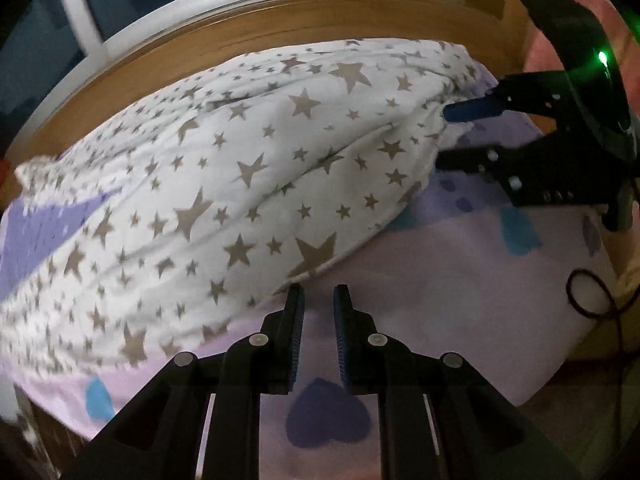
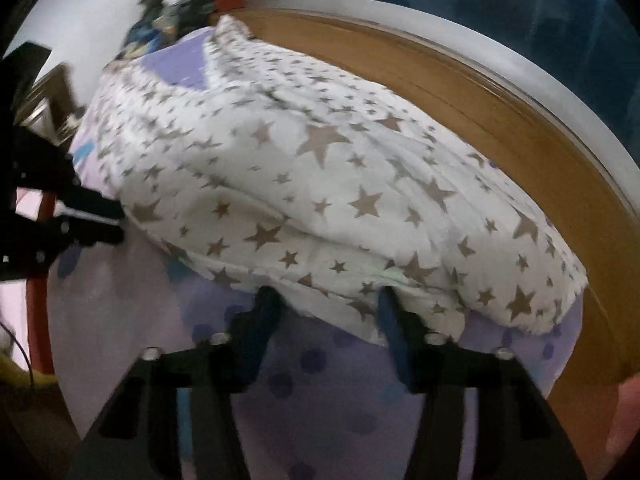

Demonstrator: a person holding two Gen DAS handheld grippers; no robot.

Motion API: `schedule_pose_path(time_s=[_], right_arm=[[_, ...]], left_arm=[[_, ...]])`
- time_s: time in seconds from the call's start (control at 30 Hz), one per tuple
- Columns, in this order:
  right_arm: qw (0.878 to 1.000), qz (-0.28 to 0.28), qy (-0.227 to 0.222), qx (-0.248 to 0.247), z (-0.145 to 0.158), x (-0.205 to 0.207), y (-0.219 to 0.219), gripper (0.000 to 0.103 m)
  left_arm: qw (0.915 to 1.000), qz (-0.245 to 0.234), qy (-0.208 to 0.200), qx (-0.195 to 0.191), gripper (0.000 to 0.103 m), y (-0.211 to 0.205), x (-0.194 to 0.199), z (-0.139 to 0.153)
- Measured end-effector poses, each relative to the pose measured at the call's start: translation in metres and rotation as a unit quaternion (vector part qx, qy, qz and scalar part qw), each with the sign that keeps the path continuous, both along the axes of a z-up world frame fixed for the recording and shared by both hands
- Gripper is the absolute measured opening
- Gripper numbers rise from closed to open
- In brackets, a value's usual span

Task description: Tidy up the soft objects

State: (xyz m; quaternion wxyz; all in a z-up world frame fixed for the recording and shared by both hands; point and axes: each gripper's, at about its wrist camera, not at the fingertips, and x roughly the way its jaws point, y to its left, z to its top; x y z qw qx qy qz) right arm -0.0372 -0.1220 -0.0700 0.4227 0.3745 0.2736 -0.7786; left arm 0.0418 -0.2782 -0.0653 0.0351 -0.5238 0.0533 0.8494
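- A star-printed pillow (image 1: 224,184) lies on the bed's lilac sheet (image 1: 460,280), against the wooden headboard (image 1: 320,20).
- The left gripper (image 1: 318,300) hovers just off the pillow's near edge, jaws nearly closed with nothing between them.
- The right gripper (image 2: 328,300) has its fingers either side of the pillow's near corner; whether they press on it I cannot tell.
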Motion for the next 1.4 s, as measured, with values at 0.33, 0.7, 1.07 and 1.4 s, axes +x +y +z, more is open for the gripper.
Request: schedule_pose_path(time_s=[0.33, 0.7, 1.07, 1.4], right_arm=[[0.998, -0.060, 0.020, -0.014, 0.035, 0.029, 0.011, 0.002], [0.996, -0.037, 0.063, 0.045, 0.030, 0.064, 0.009, 0.019], [0.996, -0.045, 0.082, -0.007, -0.001, 0.048, -0.022, 0.067], [0.999, -0.029, 0.032, -0.021, 0.009, 0.042, -0.032, 0.003]], left_arm=[[0.9986, -0.044, 0.024, 0.017, 0.015, -0.008, -0.013, -0.003], [0.9969, -0.022, 0.060, 0.046, 0.000, -0.011, -0.017, 0.006], [0.9977, -0.021, 0.060, -0.022, 0.024, 0.001, -0.011, -0.005], [0.9948, -0.025, 0.083, -0.053, 0.000, 0.006, -0.026, -0.004]])
